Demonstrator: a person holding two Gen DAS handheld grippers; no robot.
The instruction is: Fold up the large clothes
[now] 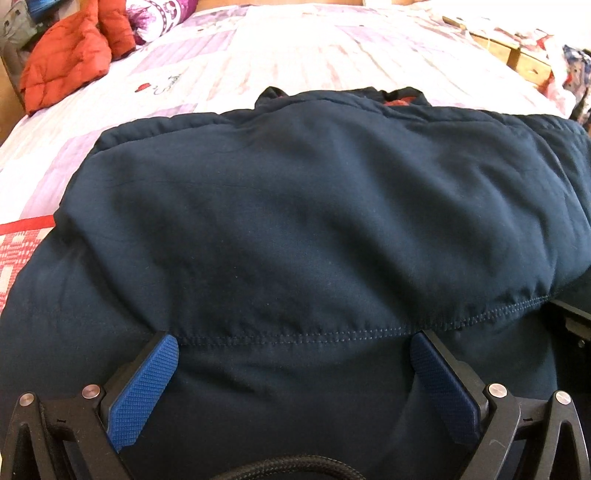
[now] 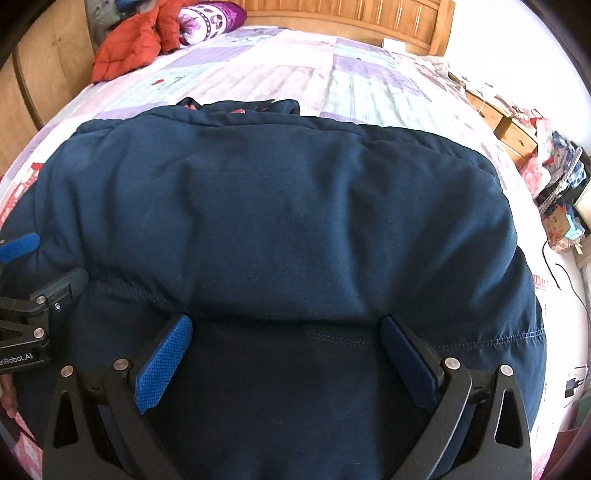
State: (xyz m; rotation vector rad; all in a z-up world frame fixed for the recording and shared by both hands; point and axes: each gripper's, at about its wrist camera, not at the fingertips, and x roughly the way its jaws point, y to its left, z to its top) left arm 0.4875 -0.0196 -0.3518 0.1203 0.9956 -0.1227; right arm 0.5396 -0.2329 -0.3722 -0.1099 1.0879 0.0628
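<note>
Navy jacket [image 1: 295,206] soft, puffy; stitched hem [image 1: 295,336]

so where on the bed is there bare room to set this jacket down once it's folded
Bare quilt lies beyond the navy jacket's collar, up to the headboard. A narrower strip runs along the jacket's right side. The far left corner is crowded by the orange jacket and a purple pillow; the right edge borders cluttered drawers.

Partly cut-off lettering "nRobot.AI" reads on the left tool [image 2: 22,258]
</note>
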